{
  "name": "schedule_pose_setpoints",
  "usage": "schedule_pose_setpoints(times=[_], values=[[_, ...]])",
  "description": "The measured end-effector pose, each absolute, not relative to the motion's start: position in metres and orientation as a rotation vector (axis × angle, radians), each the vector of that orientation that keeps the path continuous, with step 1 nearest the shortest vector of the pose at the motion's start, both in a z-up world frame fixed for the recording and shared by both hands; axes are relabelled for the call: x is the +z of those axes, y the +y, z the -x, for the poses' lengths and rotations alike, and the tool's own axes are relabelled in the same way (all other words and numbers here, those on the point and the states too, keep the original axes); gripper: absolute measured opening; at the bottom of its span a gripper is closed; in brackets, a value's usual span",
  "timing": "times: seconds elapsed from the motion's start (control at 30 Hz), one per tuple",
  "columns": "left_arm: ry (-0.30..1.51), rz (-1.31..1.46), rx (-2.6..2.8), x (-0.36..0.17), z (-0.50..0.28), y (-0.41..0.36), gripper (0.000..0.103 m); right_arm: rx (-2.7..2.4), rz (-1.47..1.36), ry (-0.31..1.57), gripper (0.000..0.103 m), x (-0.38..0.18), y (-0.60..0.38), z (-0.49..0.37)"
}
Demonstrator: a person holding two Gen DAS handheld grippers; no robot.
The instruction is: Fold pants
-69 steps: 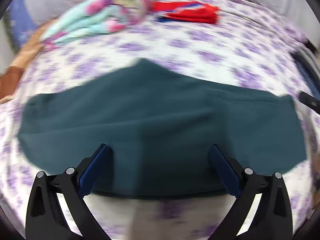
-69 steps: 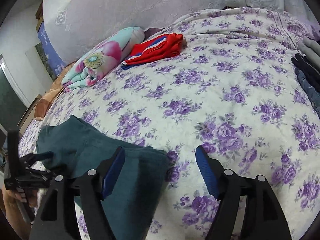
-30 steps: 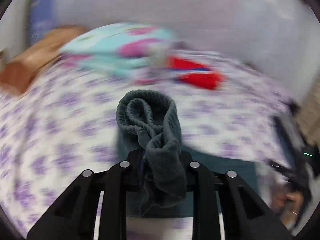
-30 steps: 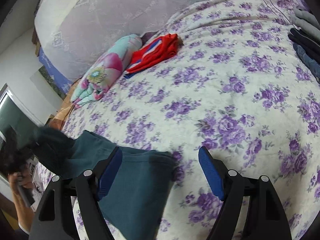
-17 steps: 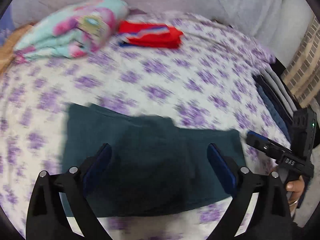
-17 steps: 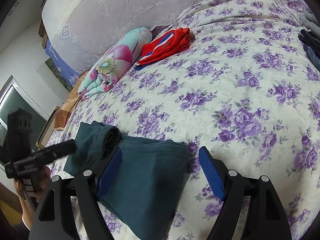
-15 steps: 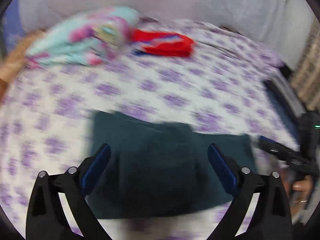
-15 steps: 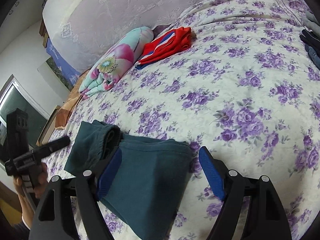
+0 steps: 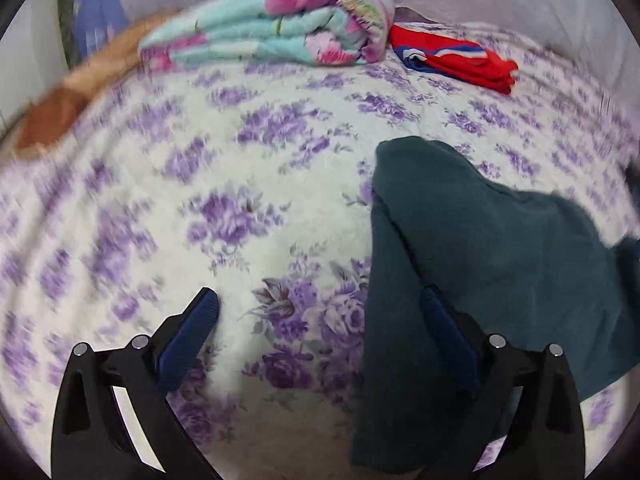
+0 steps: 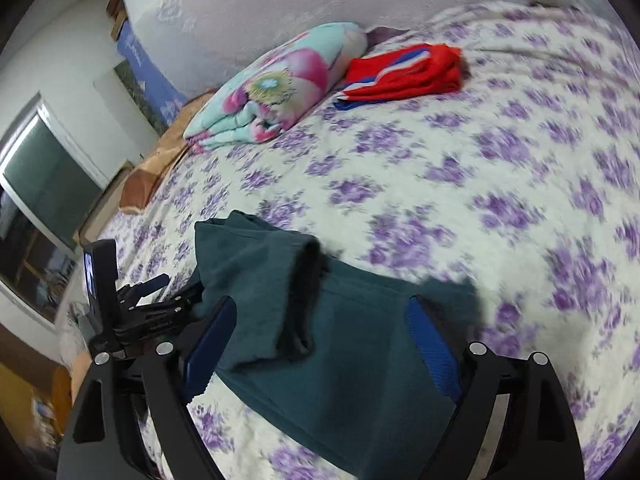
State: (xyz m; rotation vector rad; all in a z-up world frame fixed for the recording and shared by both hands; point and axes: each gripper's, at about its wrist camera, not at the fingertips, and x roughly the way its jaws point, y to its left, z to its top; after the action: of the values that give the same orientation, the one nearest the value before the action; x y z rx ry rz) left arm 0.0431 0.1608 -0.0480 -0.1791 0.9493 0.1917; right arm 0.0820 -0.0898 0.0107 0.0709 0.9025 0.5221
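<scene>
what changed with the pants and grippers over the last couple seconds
The left gripper had a bunched end of the pants clamped, carried it over and let go; it is now wide open over the bedspread. The right gripper is opening, pants beneath it. The blanket and red clothes stayed put.

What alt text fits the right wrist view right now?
Partly folded dark teal pants lie on a purple-floral bedspread, between the opening jaws of the right gripper, which grips nothing. The left gripper hovers at their left edge; a floral blanket and red garment lie beyond.
</scene>
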Motion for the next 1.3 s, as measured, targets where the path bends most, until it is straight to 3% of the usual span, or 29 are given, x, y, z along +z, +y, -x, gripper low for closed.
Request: schedule_pose_setpoints(times=[0.17,0.3,0.4,0.5,0.63,0.67,0.7,0.73,0.77,1.0,1.13,1.17,1.2,1.23,1.3], values=[[0.924,0.205,0.166,-0.054,-0.038,0.161,0.099,0.159,0.048,0.763,0.087,0.029,-0.112,-0.072],[0.925,0.206,0.165,-0.053,-0.038,0.162,0.099,0.392,-0.145,0.840,0.087,0.030,-0.123,-0.073],[0.923,0.204,0.167,-0.053,-0.038,0.162,0.099,0.532,-0.134,0.952,0.085,0.008,-0.092,-0.082],[0.923,0.209,0.165,-0.053,-0.037,0.162,0.099,0.610,-0.134,1.070,0.067,-0.019,-0.060,-0.095],[0.931,0.205,0.170,-0.054,-0.040,0.162,0.099,0.603,-0.158,1.159,0.064,-0.041,-0.032,-0.107],[0.932,0.202,0.172,-0.053,-0.041,0.161,0.099,0.611,-0.149,1.152,0.059,-0.040,-0.026,-0.108],[0.933,0.202,0.175,-0.053,-0.041,0.161,0.099,0.632,-0.129,1.146,0.031,-0.040,-0.018,-0.107],[0.934,0.202,0.178,-0.052,-0.042,0.161,0.099,0.653,-0.121,1.166,0.022,-0.042,-0.012,-0.107],[0.934,0.202,0.179,-0.052,-0.042,0.161,0.099,0.670,-0.118,1.181,0.021,-0.044,-0.008,-0.107],[0.812,0.245,0.129,0.002,-0.015,0.148,0.098,0.801,-0.262,0.942,0.020,0.036,-0.072,-0.055],[0.792,0.132,0.026,0.021,-0.022,0.102,0.098,0.689,-0.308,0.910,0.023,0.040,-0.135,-0.040],[0.811,0.113,-0.007,0.016,-0.030,0.089,0.098,0.617,-0.297,0.931,0.032,0.030,-0.146,-0.042],[0.865,0.090,-0.033,0.001,-0.045,0.074,0.098,0.493,-0.261,0.975,0.050,0.011,-0.158,-0.048],[0.922,0.071,-0.033,-0.015,-0.057,0.063,0.098,0.373,-0.206,1.039,0.059,-0.008,-0.167,-0.054],[1.017,0.045,0.006,-0.050,-0.076,0.051,0.099,0.280,-0.173,1.079,0.060,-0.025,-0.180,-0.055]])
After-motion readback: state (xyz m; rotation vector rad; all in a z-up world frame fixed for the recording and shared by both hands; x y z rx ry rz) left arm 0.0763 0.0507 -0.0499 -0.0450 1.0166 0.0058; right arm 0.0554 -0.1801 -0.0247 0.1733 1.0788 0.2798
